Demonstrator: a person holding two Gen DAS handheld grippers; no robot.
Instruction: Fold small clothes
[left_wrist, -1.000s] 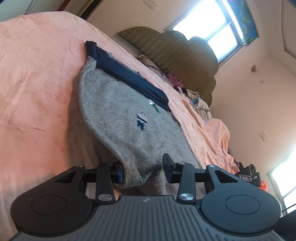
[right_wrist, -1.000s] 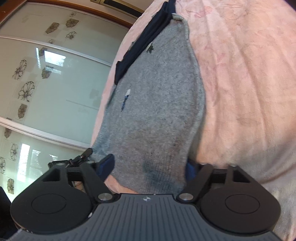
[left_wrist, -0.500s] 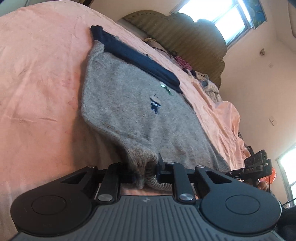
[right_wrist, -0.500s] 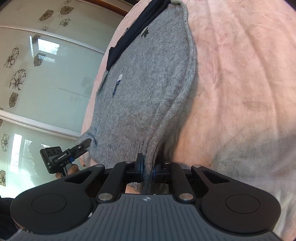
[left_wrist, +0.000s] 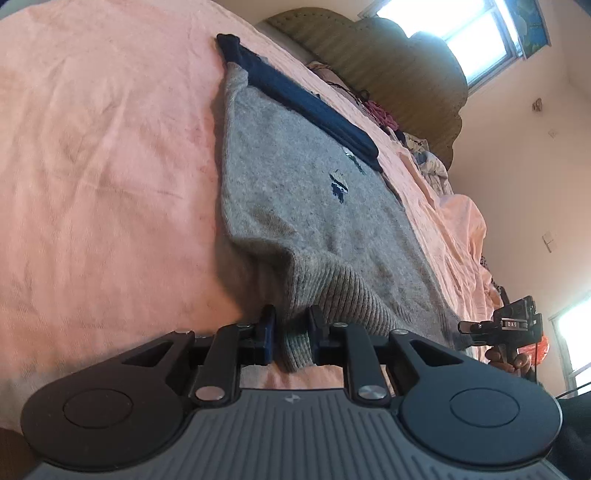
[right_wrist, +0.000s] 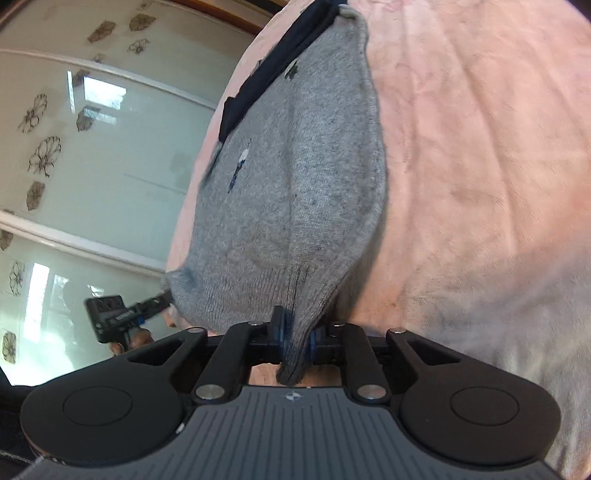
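Nearest the left wrist camera, the left gripper (left_wrist: 290, 334) has its two fingers (left_wrist: 266, 330) pinched on the ribbed hem corner of a grey knitted sweater (left_wrist: 314, 218), the bunched knit squeezed between the pads and hanging a little below them. From there the sweater stretches away over a pink bedsheet (left_wrist: 103, 155), lifted at the held corner and lying flat farther off, with a small dark embroidered motif (left_wrist: 339, 181) on its chest and a navy band (left_wrist: 303, 99) along its far edge. At the right edge of this view the other gripper, held in a hand (left_wrist: 508, 360), sits at the sweater's opposite hem corner. Beyond the sweater, a heap of mixed clothes (left_wrist: 417, 144) lies against a padded olive headboard (left_wrist: 388, 62) under a bright window (left_wrist: 476, 37).

In the right wrist view, the right gripper (right_wrist: 294, 338) has the other hem corner between its blue-padded fingers (right_wrist: 277, 332); the jaws are easing apart, yet the pads press the fabric, whose tip droops below them. The grey knit rises from the grip in a taut fold and runs along the bed's edge toward the navy band. To the left, frosted sliding doors (right_wrist: 92, 155) with flower patterns fill the background.
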